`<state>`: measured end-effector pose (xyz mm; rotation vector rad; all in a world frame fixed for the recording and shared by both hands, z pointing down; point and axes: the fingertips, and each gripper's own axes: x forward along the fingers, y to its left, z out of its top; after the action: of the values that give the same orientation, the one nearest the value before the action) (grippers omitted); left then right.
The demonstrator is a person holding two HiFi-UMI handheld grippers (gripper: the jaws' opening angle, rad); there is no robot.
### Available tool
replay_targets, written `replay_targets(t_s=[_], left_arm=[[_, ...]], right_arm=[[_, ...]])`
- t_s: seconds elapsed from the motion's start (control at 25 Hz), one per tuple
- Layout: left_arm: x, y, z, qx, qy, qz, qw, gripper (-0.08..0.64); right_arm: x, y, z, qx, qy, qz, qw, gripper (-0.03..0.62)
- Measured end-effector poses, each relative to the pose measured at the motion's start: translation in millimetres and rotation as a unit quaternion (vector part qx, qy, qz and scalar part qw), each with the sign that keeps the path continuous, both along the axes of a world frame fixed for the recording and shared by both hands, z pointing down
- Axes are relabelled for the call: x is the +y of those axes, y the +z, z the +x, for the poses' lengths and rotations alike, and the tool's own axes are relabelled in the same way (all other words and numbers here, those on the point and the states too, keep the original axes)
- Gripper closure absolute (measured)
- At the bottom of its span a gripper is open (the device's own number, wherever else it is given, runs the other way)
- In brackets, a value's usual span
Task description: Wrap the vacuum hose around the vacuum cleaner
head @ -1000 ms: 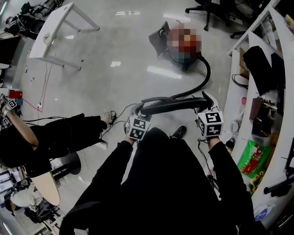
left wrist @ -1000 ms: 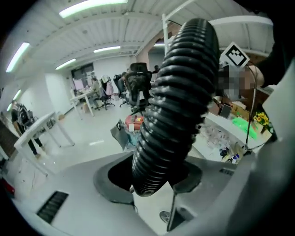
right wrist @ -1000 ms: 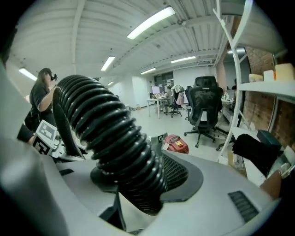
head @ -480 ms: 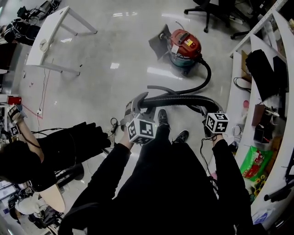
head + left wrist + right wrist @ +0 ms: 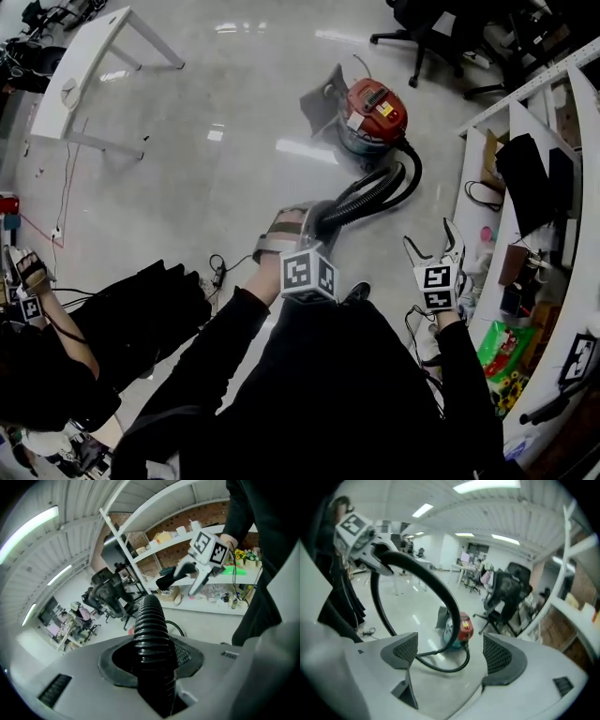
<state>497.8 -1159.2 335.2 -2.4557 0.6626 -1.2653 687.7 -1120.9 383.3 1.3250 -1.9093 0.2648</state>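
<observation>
Standing on the glossy floor point(image 5: 234, 112), the red vacuum cleaner point(image 5: 373, 111) has its black ribbed hose point(image 5: 370, 197) looping from its side toward the person. The left gripper point(image 5: 305, 220) has just been closing and clamps the hose. The right gripper point(image 5: 431, 239) has just been opening; its jaws are spread wide and empty, apart from the hose.

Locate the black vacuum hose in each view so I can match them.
Head view: hose at centre, curving from the vacuum cleaner to the left gripper.
Left gripper view: hose dead centre, clamped between the jaws.
Right gripper view: hose arcs from upper left to centre.
Shared landmark: white shelves, at right, upper right and right edge.
</observation>
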Motion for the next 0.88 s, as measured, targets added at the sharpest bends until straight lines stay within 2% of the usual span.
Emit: replay_targets(t_s=[0.08, 0.16, 0.24, 0.32, 0.36, 0.44, 0.48, 0.52, 0.56, 0.6, 0.68, 0.76, 0.8, 0.88], left_arm=[[-8.1, 5.7, 12.9, -0.029, 0.048, -0.002, 0.9984, 0.402], [-14.8, 10.6, 28.4, -0.072, 0.105, 0.004, 0.9918, 0.402], [-19.5, 9.4, 42.6, -0.128, 0.171, 0.019, 0.9766, 0.402], [-20.9, 9.7, 54.1, -0.173, 0.222, 0.024, 0.9593, 0.402], [-22.4, 10.4, 59.9, -0.184, 0.237, 0.023, 0.9536, 0.402], [-28.9, 9.8, 72.8, -0.180, 0.249, 0.025, 0.9514, 0.400], [-33.8, 7.5, 78.8, -0.170, 0.245, 0.033, 0.9539, 0.400], [-40.0, 3.8, 83.9, -0.155, 0.234, 0.045, 0.9587, 0.387], [-46.9, -0.2, 87.7, -0.133, 0.215, 0.058, 0.9658, 0.331], [-54.3, -4.1, 89.1, -0.105, 0.187, 0.066, 0.9744, 0.273], [-73.6, -11.4, 79.1, -0.048, 0.115, 0.086, 0.9884, 0.235], [-93.7, -18.4, 57.1, 0.005, 0.035, 0.105, 0.9939, 0.233], [-101.1, -16.0, 43.8, 0.025, -0.005, 0.100, 0.9946, 0.233], [-107.8, 11.8, 16.5, 0.038, -0.081, 0.049, 0.9948, 0.233]], right_arm=[[-25.9, -49.3, -40.3, 0.053, -0.091, 0.064, 0.992, 0.175], [-46.9, -75.5, -81.4, 0.099, -0.174, 0.103, 0.974, 0.175], [-61.0, -70.7, -107.5, 0.151, -0.227, 0.106, 0.956, 0.174], [-69.7, -44.7, -111.9, 0.198, -0.239, 0.073, 0.948, 0.176], [-73.5, -33.5, -108.9, 0.202, -0.226, 0.054, 0.952, 0.195], [-80.8, -24.2, -100.6, 0.166, -0.176, 0.033, 0.970, 0.439], [-84.3, -23.1, -96.1, 0.145, -0.153, 0.030, 0.977, 0.439], [-87.9, -21.4, -91.3, 0.133, -0.139, 0.027, 0.981, 0.439], [-91.9, -18.6, -86.1, 0.128, -0.133, 0.023, 0.983, 0.439], [-96.7, -15.1, -80.5, 0.125, -0.131, 0.019, 0.983, 0.437], [-109.0, -8.0, -66.4, 0.108, -0.121, 0.011, 0.987, 0.436], [-124.4, -3.6, -45.5, 0.072, -0.097, 0.002, 0.993, 0.430], [-132.5, -2.5, -33.6, 0.052, -0.086, -0.002, 0.995, 0.428], [-147.9, -0.8, -11.4, 0.011, -0.073, -0.008, 0.997, 0.422]])
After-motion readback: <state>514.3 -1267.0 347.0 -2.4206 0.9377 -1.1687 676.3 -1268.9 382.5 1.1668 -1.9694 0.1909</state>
